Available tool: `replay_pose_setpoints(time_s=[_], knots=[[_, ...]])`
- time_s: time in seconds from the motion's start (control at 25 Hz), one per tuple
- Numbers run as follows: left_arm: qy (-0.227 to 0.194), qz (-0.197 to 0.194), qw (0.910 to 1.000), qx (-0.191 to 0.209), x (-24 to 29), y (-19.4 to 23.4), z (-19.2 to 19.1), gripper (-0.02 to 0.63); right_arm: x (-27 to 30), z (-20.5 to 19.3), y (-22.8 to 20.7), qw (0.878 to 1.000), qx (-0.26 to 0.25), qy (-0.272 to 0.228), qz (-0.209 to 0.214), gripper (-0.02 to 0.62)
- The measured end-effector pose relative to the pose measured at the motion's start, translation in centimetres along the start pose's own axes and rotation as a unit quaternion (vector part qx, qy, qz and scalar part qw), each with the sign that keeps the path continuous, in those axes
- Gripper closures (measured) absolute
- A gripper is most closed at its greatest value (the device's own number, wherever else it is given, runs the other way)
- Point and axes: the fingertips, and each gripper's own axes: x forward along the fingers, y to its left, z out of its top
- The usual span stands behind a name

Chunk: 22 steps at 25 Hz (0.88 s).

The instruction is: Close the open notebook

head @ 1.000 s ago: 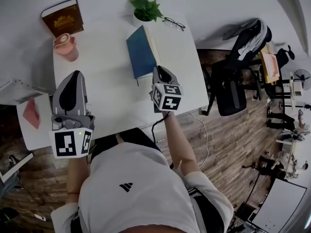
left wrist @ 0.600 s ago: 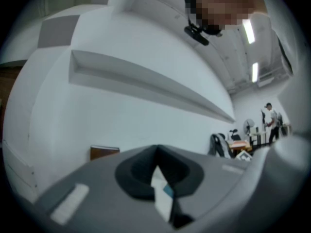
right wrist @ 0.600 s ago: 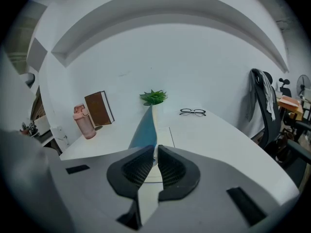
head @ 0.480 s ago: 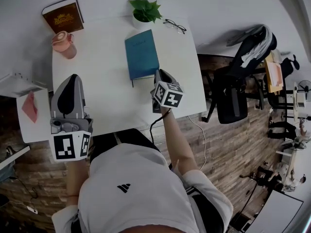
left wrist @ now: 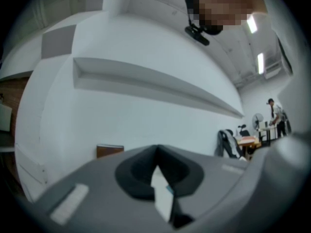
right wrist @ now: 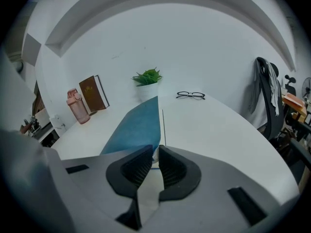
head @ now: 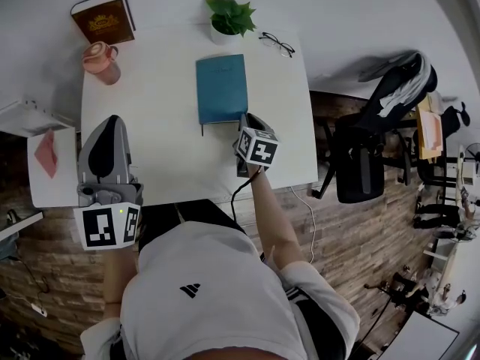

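Note:
The teal notebook [head: 221, 88] lies closed and flat on the white table [head: 150, 126], its spine to the left. My right gripper [head: 247, 118] sits low at the notebook's near right corner, tilted down. In the right gripper view the notebook [right wrist: 138, 125] stretches away just beyond the right gripper [right wrist: 155, 149]. Its jaws are opening, with a narrow gap and nothing between them. My left gripper [head: 112, 120] hovers over the table's near left part, jaws shut and empty. In its own view the left gripper [left wrist: 156, 148] faces the white wall.
Along the far edge stand a potted plant [head: 230, 17], glasses [head: 276, 43], a pink bottle [head: 101, 58] and a brown book [head: 105, 17]. A black chair with a jacket [head: 367, 141] stands right of the table. A white side shelf [head: 49, 171] is at the left.
The notebook's raised cover has dropped flat, so the book is closed. My right gripper has sunk toward the notebook's near right corner. The left gripper shifted slightly.

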Motion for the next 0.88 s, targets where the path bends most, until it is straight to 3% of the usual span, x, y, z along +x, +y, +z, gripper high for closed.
replay_pose_setpoints(time_s=[0.52, 0.72, 0.88], knots=[[-0.007, 0.007, 0.9999, 0.010, 0.1, -1.8, 0.5, 0.597, 1.3, -1.3, -0.2, 0.993, -0.092, 0.078, 0.000, 0.543], [-0.008, 0.000, 0.9999, 0.010, 0.0, -2.1, 0.7, 0.597, 0.7, -1.0, -0.2, 0.992, -0.110, 0.052, -0.007, 0.531], [-0.012, -0.006, 0.9999, 0.009, -0.1, -1.9, 0.9, 0.597, -0.8, -0.1, 0.3, 0.996, -0.085, 0.010, -0.003, 0.476]])
